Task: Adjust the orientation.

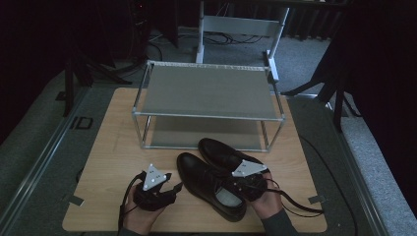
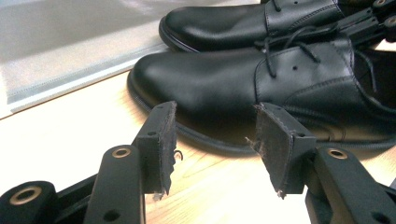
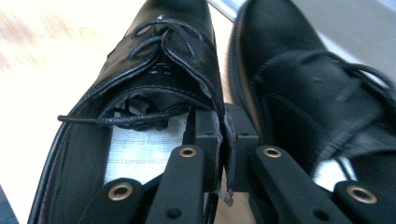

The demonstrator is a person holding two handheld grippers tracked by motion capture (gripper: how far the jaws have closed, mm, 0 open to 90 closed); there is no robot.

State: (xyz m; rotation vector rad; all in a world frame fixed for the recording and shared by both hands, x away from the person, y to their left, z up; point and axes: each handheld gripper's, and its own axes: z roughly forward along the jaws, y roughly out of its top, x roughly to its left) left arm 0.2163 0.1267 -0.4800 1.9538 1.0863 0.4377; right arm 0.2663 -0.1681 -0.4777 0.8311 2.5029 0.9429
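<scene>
In the high view, two black shoes lie side by side on the wooden table [image 1: 113, 147], toes toward the shoe rack [image 1: 206, 93]; the near shoe [image 1: 206, 182] sits just right of the left gripper [image 1: 174, 189], whose jaws stand apart and point at its side without touching it. The right gripper [image 1: 236, 183] comes in over the heel end of the near shoe, with the far shoe [image 1: 219, 152] just beyond it. The rack, a metal frame with two grey shelves, stands at the table's far half; past it lie grey carpet, a white frame and dark curtains. In the left gripper view, the left gripper [image 2: 212, 135] is released, nothing between its pads, and the near shoe [image 2: 215, 88] lies just ahead across the jaws, the far shoe [image 2: 243, 21] behind it beside the lower shelf edge [image 2: 70, 70]. In the right gripper view, the right gripper [image 3: 224, 140] is clenched on the inner side wall of the near shoe [image 3: 159, 60], one jaw inside the opening over the pale insole, one outside between the two shoes; the far shoe [image 3: 299, 79] lies close at the right, and a loose lace crosses the opening.
</scene>
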